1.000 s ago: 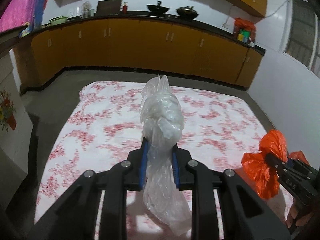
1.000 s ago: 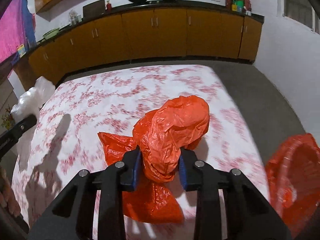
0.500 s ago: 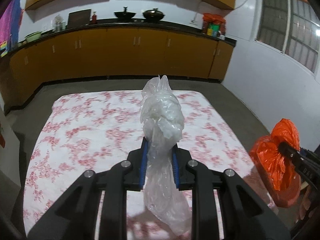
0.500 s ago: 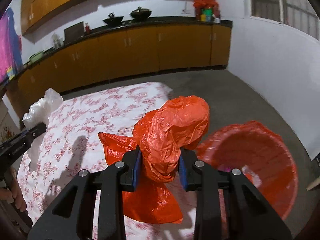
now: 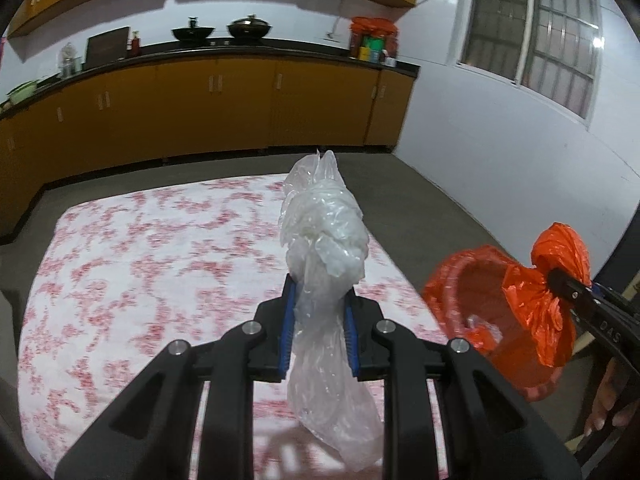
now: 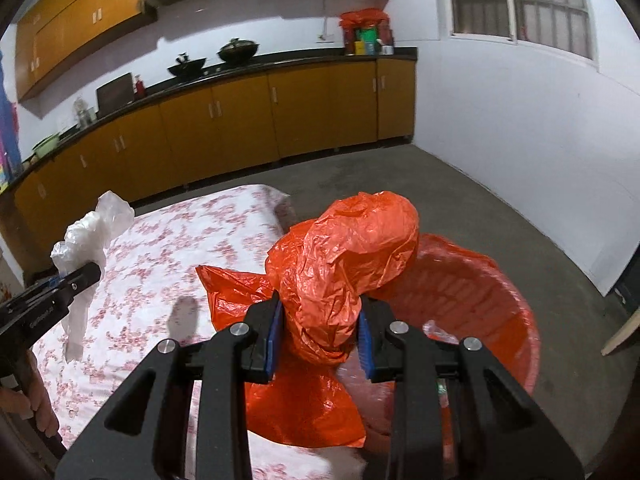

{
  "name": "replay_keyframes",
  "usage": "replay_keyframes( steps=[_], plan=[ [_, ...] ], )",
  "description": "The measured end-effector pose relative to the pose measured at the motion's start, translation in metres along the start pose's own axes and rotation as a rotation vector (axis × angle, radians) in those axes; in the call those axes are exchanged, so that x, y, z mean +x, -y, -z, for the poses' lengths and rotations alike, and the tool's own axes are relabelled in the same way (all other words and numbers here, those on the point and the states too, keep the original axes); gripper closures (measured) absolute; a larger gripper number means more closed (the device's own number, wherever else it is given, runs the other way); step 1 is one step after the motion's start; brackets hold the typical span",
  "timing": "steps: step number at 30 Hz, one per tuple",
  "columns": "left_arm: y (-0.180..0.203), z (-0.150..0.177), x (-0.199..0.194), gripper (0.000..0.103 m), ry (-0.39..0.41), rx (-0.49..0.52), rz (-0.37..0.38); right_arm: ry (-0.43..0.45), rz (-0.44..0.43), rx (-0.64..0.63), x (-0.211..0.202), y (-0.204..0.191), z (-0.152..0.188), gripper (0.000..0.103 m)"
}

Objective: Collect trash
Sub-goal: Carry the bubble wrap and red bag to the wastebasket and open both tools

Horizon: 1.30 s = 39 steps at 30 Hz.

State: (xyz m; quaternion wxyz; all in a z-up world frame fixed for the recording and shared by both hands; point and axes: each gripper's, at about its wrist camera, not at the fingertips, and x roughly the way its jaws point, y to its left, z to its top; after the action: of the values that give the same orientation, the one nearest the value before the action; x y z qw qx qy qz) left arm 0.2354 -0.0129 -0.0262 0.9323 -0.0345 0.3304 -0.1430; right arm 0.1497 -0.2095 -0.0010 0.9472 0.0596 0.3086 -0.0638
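My left gripper (image 5: pixel 319 332) is shut on a crumpled clear plastic bag (image 5: pixel 320 232) and holds it above the right part of the floral-covered table (image 5: pixel 140 272). The clear bag also shows in the right wrist view (image 6: pixel 90 236). My right gripper (image 6: pixel 319 340) is shut on a crumpled orange plastic bag (image 6: pixel 344 264) and holds it at the near rim of a red plastic tub (image 6: pixel 492 312) beside the table. In the left wrist view the orange bag (image 5: pixel 556 276) hangs in front of the tub (image 5: pixel 472 280). Some trash lies inside the tub.
Yellow kitchen cabinets (image 5: pixel 224 108) with a dark counter run along the back wall, holding woks and jars. Grey concrete floor (image 6: pixel 460 200) lies between table and white wall (image 6: pixel 520 132). A barred window (image 5: pixel 532 24) is at upper right.
Both grippers have swung right with their bags. The red tub has come into view, and the orange bag now hangs at its rim instead of over the table.
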Motion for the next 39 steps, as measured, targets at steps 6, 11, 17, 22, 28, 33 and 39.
replay_keyframes(
  steps=[6,11,17,22,28,33,39],
  plan=[
    [0.033,0.002,0.006,0.081,-0.013,0.024,0.089,0.015,0.071,0.047,-0.005,0.035,0.003,0.072],
    [0.06,0.004,0.016,0.081,-0.026,0.05,0.149,0.02,0.137,0.074,-0.003,0.06,0.005,0.072],
    [0.096,0.006,0.033,0.081,-0.055,0.078,0.219,0.013,0.182,0.102,0.001,0.083,0.008,0.072],
    [0.125,0.008,0.045,0.081,-0.074,0.106,0.278,0.007,0.197,0.124,0.002,0.096,0.011,0.072],
    [0.151,0.011,0.06,0.081,-0.104,0.123,0.336,0.016,0.209,0.155,0.003,0.108,0.008,0.072],
    [0.172,0.015,0.074,0.081,-0.138,0.137,0.37,0.029,0.215,0.187,0.002,0.121,0.004,0.072],
    [0.185,0.02,0.093,0.075,-0.191,0.138,0.403,0.028,0.188,0.236,0.005,0.131,0.003,0.068]
  ],
)
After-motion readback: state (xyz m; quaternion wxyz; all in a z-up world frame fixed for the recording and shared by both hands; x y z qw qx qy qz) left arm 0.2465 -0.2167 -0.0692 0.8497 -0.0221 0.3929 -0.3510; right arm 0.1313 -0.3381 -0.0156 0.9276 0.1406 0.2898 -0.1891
